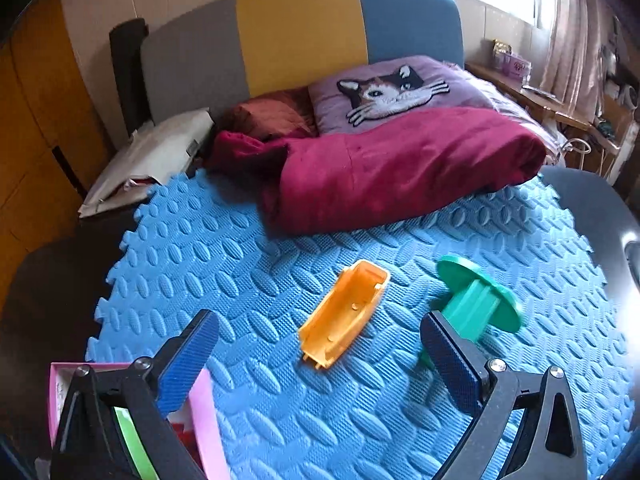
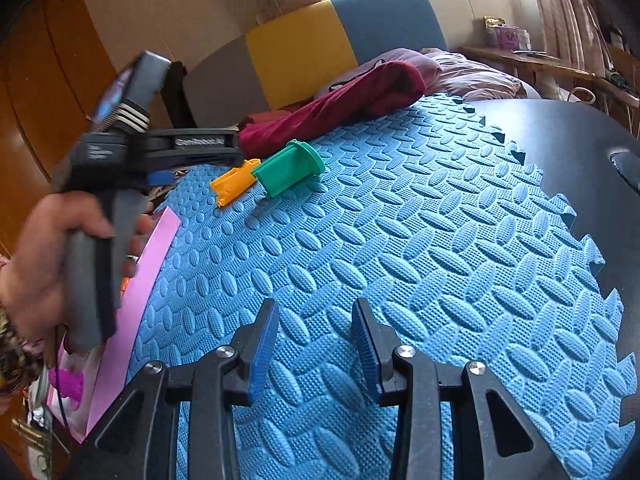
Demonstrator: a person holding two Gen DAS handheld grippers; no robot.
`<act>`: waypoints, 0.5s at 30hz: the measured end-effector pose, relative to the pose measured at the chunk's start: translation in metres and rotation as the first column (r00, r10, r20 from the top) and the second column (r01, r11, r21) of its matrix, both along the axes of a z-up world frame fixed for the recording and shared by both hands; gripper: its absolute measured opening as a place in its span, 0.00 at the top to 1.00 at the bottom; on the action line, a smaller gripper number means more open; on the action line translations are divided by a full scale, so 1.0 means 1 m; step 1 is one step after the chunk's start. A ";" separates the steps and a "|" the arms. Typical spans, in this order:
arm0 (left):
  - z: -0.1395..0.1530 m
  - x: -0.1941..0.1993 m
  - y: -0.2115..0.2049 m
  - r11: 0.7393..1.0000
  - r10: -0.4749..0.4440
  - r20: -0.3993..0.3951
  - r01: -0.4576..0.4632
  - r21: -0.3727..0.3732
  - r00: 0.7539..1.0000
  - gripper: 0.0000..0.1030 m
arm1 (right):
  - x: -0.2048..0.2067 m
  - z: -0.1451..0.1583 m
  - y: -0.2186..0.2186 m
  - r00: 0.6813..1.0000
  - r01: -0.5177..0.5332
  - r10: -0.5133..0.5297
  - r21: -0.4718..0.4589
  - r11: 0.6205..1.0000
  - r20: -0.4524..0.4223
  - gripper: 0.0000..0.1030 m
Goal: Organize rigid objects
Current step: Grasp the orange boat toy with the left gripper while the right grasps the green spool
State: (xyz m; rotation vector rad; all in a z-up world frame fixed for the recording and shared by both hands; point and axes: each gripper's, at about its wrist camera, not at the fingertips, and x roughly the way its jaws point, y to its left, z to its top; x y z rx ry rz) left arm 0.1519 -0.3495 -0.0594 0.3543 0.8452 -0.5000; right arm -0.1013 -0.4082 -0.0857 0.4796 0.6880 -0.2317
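An orange plastic trough-shaped piece (image 1: 344, 316) lies on the blue foam mat (image 1: 248, 264). A green spool-shaped piece (image 1: 476, 300) lies on its side to its right. My left gripper (image 1: 320, 344) is open and empty, hovering just short of the orange piece, its right finger (image 1: 448, 360) close to the green piece. In the right wrist view both pieces, the orange one (image 2: 232, 184) and the green one (image 2: 290, 172), lie far ahead, with the left gripper's body (image 2: 120, 152) held by a hand beside them. My right gripper (image 2: 316, 344) is open and empty low over the mat (image 2: 400, 240).
A pink-rimmed box (image 1: 200, 408) sits at the mat's left edge under the left gripper; it also shows in the right wrist view (image 2: 140, 272). A crimson blanket (image 1: 392, 168) and a cat pillow (image 1: 392, 92) lie at the back. Dark table surface (image 2: 560, 128) lies right of the mat.
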 end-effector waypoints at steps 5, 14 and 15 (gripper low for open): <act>-0.014 0.009 -0.004 1.000 -0.021 -0.018 0.021 0.014 1.000 0.23 | -0.002 -0.001 -0.003 1.000 -0.007 0.006 0.032 0.999 0.021 0.61; -0.024 -0.004 -0.007 0.994 -0.100 -0.067 0.097 -0.040 0.993 0.75 | -0.003 -0.004 -0.004 1.000 -0.009 0.008 0.049 0.999 0.030 0.61; -0.024 -0.007 -0.005 0.995 -0.096 -0.065 0.093 -0.041 0.993 0.75 | -0.003 -0.004 -0.004 1.000 -0.009 0.008 0.048 0.999 0.027 0.61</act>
